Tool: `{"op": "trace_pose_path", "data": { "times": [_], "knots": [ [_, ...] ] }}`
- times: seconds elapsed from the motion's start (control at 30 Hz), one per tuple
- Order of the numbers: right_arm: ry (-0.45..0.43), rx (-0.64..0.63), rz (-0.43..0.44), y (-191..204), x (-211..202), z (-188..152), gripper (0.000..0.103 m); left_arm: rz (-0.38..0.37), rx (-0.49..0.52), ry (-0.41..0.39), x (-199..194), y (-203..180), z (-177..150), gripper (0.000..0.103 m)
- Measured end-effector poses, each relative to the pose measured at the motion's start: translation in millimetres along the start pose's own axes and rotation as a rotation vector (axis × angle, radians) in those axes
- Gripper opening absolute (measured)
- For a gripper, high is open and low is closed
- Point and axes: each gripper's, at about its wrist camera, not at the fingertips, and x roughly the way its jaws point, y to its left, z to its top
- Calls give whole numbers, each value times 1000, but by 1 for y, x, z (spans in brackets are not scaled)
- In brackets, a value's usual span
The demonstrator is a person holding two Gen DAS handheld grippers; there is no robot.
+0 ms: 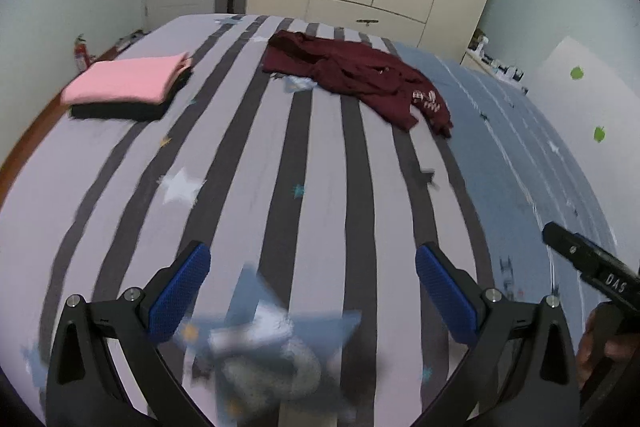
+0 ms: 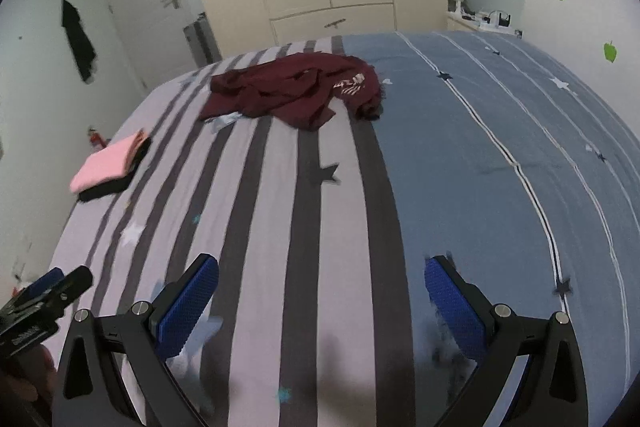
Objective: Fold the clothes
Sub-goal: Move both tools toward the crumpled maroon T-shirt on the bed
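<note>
Both claws hang wide and empty over the near part of the bed (image 1: 120,163): the left claw (image 1: 312,291) above the grey stripes, the right claw (image 2: 320,303) where the stripes meet the blue panel. The maroon garment (image 1: 360,79) lies crumpled at the far middle of the bed, well apart from both, with a small pale scrap (image 1: 298,83) showing at its near edge. A folded stack (image 1: 128,91), pink on top of black, sits at the far left, so part of the task looks done and the maroon piece is likely next. The step in hand seems to be the reach toward it; the next move calls for carrying both claws across, taking two edges or corners, and spreading the cloth flat before any fold. The left view shows the stack large and clear, and a blurred blue-grey patch close under the lens that I cannot identify, plus the right claw's tip at its right edge. The right view shows the wide blue side of the bed and the white print (image 2: 352,83) on the garment more plainly, with the left claw at its left edge.
</note>
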Motion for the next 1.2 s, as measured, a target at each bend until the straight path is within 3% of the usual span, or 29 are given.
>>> {"op": "trace_pose_path", "data": {
  "times": [0.2, 0.37, 0.53, 0.73, 0.97, 1.07, 1.13, 1.2],
  "knots": [
    [11, -16, -7, 8, 86, 62, 102, -33, 33, 2, 89, 9, 65, 99],
    [22, -1, 24, 13, 178, 114, 102, -29, 102, 10, 187, 1, 119, 99],
    [31, -22, 37, 11, 255, 155, 102, -30, 62, 44, 275, -5, 170, 97],
    [70, -32, 42, -3, 319, 183, 102, -24, 66, 34, 338, -11, 222, 97],
    [82, -41, 71, -5, 351, 200, 102, -1, 154, 38, 379, -28, 245, 97],
    [111, -35, 92, -5, 365, 204, 102, 5, 170, 90, 400, -31, 244, 97],
    [125, -27, 98, -4, 372, 204, 102, -11, 188, 147, 413, -32, 239, 82],
    [127, -27, 100, -4, 377, 202, 102, -46, 198, 154, 415, -33, 236, 74]
  ]
}}
